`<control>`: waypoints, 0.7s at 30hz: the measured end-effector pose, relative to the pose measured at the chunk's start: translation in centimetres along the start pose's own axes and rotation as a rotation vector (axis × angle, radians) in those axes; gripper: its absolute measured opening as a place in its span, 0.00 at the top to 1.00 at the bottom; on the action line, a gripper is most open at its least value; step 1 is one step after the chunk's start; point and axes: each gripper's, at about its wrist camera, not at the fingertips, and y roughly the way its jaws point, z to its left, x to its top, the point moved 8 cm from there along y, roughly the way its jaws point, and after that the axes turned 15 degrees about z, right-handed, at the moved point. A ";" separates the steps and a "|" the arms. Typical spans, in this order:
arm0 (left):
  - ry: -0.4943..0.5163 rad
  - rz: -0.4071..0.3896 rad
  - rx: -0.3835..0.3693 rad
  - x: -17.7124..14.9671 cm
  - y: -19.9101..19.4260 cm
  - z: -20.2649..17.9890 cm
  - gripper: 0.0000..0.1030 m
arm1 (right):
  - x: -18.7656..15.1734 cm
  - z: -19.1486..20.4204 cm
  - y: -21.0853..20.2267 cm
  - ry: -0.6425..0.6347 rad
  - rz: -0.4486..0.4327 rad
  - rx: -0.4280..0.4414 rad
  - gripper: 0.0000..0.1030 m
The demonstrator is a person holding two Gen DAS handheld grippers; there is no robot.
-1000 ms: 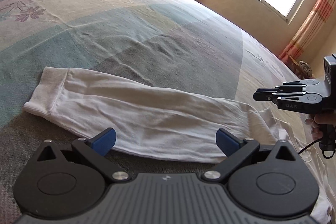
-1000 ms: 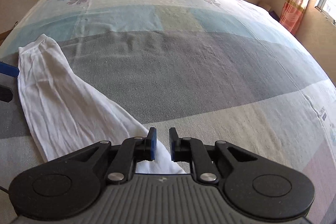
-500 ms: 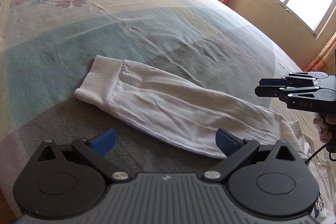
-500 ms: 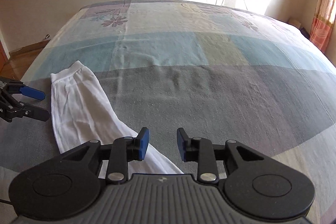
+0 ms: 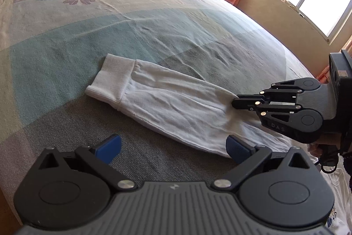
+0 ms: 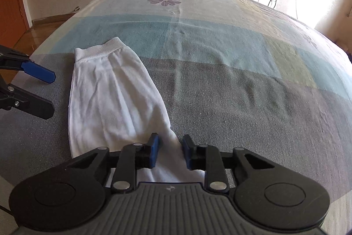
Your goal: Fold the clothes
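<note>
Where "DAS" marks it, right gripper (image 5: 234, 102) overhangs white sleeve (image 5: 171, 107).

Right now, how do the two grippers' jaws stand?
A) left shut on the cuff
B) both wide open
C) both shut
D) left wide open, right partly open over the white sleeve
D: the left gripper has its blue pads far apart; the right gripper shows a narrower gap over the white sleeve.

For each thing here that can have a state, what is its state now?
white sleeve: spread flat on the bed, unfolded, wrinkled, not held.
ribbed cuff: flat at the sleeve's far end.
left gripper: open wide, empty, beside the sleeve's near edge.
right gripper: partly open over the sleeve, gripping nothing.
bedspread: spread out, lightly creased.
</note>
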 end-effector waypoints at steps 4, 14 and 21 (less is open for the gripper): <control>0.015 -0.013 0.007 0.2 -0.3 -0.3 0.03 | 1.3 -0.1 -1.7 0.050 -0.089 -0.102 0.86; 0.042 -0.009 -0.007 0.5 0.1 -1.4 0.03 | -8.5 -8.8 -9.4 0.273 -0.032 -0.125 0.53; -0.033 0.030 -0.092 0.5 1.4 -2.2 0.03 | -21.6 -15.2 -10.3 0.541 0.117 -0.200 0.51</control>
